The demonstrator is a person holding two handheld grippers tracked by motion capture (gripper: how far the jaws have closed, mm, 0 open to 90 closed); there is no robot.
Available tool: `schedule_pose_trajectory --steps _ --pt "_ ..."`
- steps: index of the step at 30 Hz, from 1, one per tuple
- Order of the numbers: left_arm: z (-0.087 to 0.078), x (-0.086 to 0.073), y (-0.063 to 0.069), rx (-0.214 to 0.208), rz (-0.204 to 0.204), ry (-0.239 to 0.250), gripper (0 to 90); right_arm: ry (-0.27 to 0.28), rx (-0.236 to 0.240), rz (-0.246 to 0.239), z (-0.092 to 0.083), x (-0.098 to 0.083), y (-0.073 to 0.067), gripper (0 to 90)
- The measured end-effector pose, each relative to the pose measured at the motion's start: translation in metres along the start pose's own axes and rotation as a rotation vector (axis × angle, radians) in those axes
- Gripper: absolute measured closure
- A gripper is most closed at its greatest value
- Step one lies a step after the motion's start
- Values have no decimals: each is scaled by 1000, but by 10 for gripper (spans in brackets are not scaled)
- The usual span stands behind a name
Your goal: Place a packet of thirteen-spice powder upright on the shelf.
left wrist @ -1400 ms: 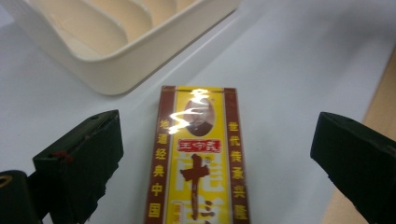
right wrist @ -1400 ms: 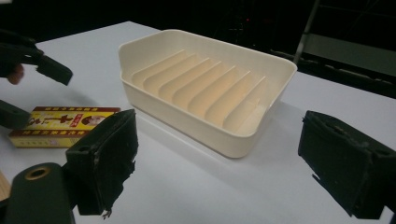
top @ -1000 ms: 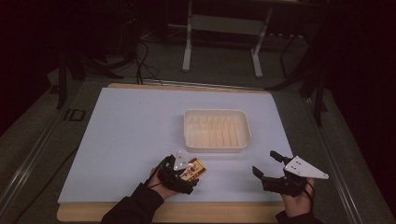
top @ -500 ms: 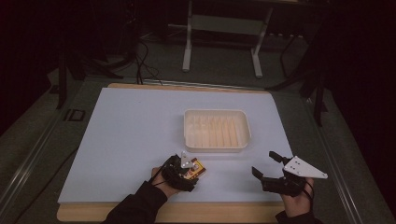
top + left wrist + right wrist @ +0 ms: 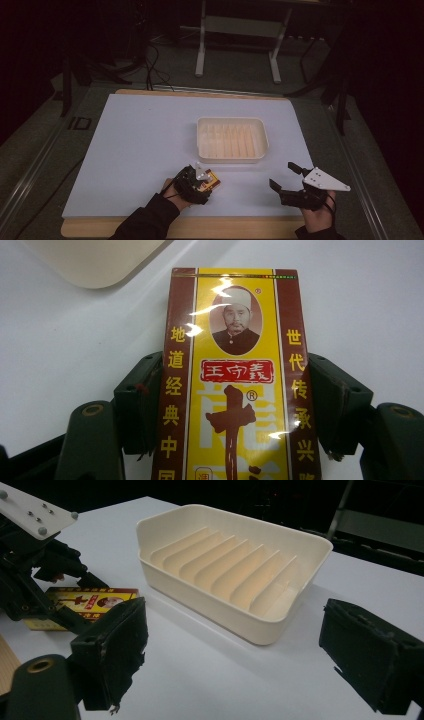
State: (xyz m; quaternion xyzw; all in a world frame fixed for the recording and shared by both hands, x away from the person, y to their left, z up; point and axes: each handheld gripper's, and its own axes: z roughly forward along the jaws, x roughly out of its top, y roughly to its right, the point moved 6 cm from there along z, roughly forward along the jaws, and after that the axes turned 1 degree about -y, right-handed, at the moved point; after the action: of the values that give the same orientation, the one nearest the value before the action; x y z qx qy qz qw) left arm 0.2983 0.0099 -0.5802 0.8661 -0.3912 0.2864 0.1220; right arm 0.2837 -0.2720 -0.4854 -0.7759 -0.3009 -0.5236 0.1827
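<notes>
A flat yellow and dark-red box (image 5: 235,330) with Chinese print lies on the white table near the front edge, also seen as the small box (image 5: 214,180) and the box (image 5: 85,600). My left gripper (image 5: 235,400) has just been closing, and its pads now press on both long sides of the box. In the high view the left gripper (image 5: 206,182) sits at front centre-left. My right gripper (image 5: 281,175) rests at front right, open, with nothing between its jaws (image 5: 240,655).
A cream ribbed tray (image 5: 231,120) stands behind both grippers at table centre, its near wall (image 5: 215,612) a short way ahead of the right gripper. A wooden board edge runs along the table's front. Dark floor, cables and a metal stand lie beyond.
The left gripper's jaws have closed in on the yellow box and now grip it. The left hand shifted slightly. The right gripper has stayed put.
</notes>
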Motion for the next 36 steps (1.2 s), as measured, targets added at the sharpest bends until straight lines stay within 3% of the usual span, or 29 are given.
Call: schedule_pose_trajectory --steps 5,7,13,21,24,26,28,30,33,36 --pt "-8 3 2 -22 11 28 334 0 0 2 0 0 1 119" --pt "-16 8 5 -36 11 70 334 -1 -1 3 0 0 1 119" --pt "-30 16 13 -83 -22 126 334 11 -7 -21 0 1 -1 130" --pt "-49 27 21 -67 -23 255 334 27 8 -36 0 3 -6 141" --pt "-55 30 23 -67 -32 305 334 9 31 3 0 3 -8 177" --pt "-60 32 23 -40 -30 328 334 -12 36 12 1 2 -10 192" --pt "-63 33 23 -44 -38 352 335 -11 47 22 2 1 -12 193" --pt "-64 34 24 -71 -44 346 334 -11 41 8 3 1 -14 193" --pt "-63 34 25 -75 -48 334 334 -9 47 8 4 2 -15 193" --pt "-62 35 27 -88 -35 357 334 -10 51 4 4 2 -16 183"
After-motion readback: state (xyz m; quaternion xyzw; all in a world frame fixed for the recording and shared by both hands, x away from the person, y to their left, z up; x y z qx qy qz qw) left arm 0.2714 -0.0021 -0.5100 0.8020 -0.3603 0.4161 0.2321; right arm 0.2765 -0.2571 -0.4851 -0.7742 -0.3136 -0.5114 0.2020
